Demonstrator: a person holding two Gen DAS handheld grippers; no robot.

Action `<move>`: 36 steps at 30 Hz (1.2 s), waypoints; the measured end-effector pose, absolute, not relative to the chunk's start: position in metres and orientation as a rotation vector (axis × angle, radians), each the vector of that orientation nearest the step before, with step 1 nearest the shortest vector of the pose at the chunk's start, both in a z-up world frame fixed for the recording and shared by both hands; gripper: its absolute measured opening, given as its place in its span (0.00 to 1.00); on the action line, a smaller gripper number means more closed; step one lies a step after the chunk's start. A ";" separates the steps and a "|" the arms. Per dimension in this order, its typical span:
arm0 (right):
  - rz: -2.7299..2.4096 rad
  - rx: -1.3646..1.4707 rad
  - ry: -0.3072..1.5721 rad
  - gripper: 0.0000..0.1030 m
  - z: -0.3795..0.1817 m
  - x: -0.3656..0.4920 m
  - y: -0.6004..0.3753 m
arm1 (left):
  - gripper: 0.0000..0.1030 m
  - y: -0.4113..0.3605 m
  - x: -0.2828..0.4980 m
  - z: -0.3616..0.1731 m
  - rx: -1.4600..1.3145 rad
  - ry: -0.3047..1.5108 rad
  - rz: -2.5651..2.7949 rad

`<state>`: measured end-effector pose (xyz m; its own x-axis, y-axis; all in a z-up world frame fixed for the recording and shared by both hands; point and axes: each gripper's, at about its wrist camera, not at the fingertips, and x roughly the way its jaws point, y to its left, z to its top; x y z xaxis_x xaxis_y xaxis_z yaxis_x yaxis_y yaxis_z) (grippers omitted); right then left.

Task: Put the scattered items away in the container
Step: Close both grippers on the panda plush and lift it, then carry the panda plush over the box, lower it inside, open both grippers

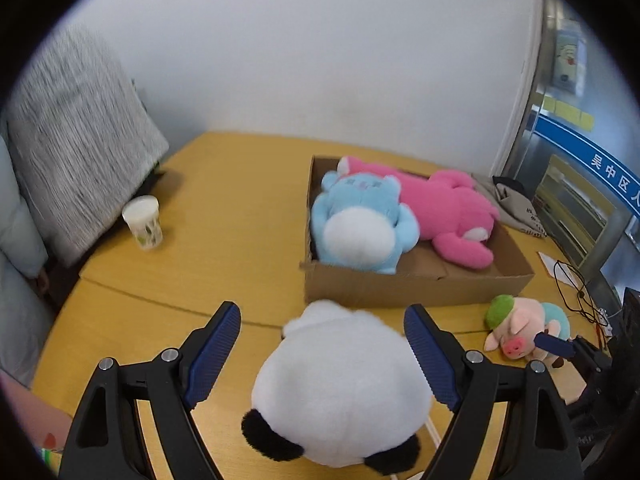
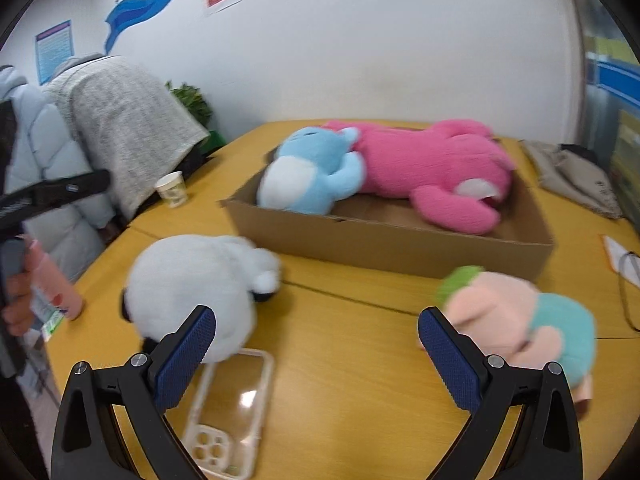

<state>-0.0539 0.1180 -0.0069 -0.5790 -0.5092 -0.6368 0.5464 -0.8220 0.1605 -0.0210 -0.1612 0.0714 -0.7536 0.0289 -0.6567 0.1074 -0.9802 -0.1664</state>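
Straddling round fluffy panda plush (image 1: 340, 396): left gripper (image 1: 322, 356) fingers spread | right gripper (image 2: 316, 356) fingers spread, empty | corrugated cardboard box (image 1: 416, 292)

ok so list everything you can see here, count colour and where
cardboard box: 1, brown, on the table
blue plush: 1, blue and white, in the box
pink plush: 1, pink, in the box
panda plush: 1, white and black, on the table between the left fingers
pig plush: 1, pink, teal, green, in front of the box
paper cup: 1, white, far left
phone case: 1, clear, near edge
cloth bag: 1, grey-beige, right of the box
table: 1, yellow
left gripper: 1, black, blue fingers, open
right gripper: 1, same, open
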 end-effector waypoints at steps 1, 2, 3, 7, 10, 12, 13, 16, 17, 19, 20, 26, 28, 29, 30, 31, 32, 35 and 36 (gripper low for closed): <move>-2.310 0.931 0.061 1.00 -0.010 -0.052 0.108 | 0.81 -0.166 -0.028 0.063 1.129 0.315 -2.883; -2.256 0.930 0.057 1.00 -0.014 -0.050 0.096 | 0.81 -0.170 -0.035 0.054 1.169 0.324 -2.885; -2.213 0.928 0.054 1.00 -0.018 -0.048 0.086 | 0.81 -0.174 -0.042 0.045 1.214 0.341 -2.888; -2.089 0.953 0.028 1.00 -0.036 -0.046 0.047 | 0.82 -0.186 -0.067 0.005 1.445 0.454 -2.863; -2.035 0.987 -0.001 1.00 -0.050 -0.054 0.021 | 0.82 -0.196 -0.070 -0.010 1.508 0.662 -2.898; -2.026 1.021 -0.007 1.00 -0.060 -0.063 0.007 | 0.83 -0.200 -0.071 -0.020 1.549 0.748 -2.890; -2.044 1.031 0.009 1.00 -0.066 -0.067 0.002 | 0.83 -0.201 -0.072 -0.026 1.588 0.774 -2.876; -2.045 1.028 0.054 1.00 -0.080 -0.070 -0.008 | 0.87 -0.205 -0.069 -0.035 1.622 0.829 -2.866; -2.040 1.019 0.057 1.00 -0.082 -0.070 -0.009 | 0.87 -0.205 -0.069 -0.036 1.625 0.833 -2.873; -2.031 1.008 0.062 1.00 -0.086 -0.068 -0.008 | 0.86 -0.202 -0.067 -0.037 1.627 0.825 -2.885; -2.029 1.006 0.060 1.00 -0.087 -0.068 -0.007 | 0.82 -0.201 -0.066 -0.037 1.629 0.828 -2.888; -2.021 0.979 0.033 0.92 -0.093 -0.062 0.005 | 0.66 -0.187 -0.055 -0.022 1.583 0.797 -2.929; -2.025 0.956 0.014 0.85 -0.089 -0.056 0.012 | 0.63 -0.178 -0.049 -0.010 1.544 0.776 -2.957; -2.029 0.942 0.003 0.84 -0.086 -0.053 0.017 | 0.62 -0.173 -0.047 -0.002 1.524 0.759 -2.973; -2.032 0.933 -0.010 0.82 -0.083 -0.051 0.022 | 0.62 -0.166 -0.046 0.006 1.504 0.734 -2.989; -2.036 0.922 -0.022 0.81 -0.079 -0.049 0.026 | 0.62 -0.160 -0.044 0.016 1.480 0.708 -3.011; -2.046 0.904 -0.028 0.81 -0.072 -0.048 0.031 | 0.62 -0.153 -0.043 0.028 1.449 0.690 -3.039; -2.101 0.802 -0.022 0.81 -0.041 -0.044 0.053 | 0.62 -0.131 -0.045 0.073 1.324 0.652 -3.155; -2.123 0.762 -0.011 0.81 -0.028 -0.043 0.060 | 0.62 -0.122 -0.048 0.091 1.275 0.630 -3.203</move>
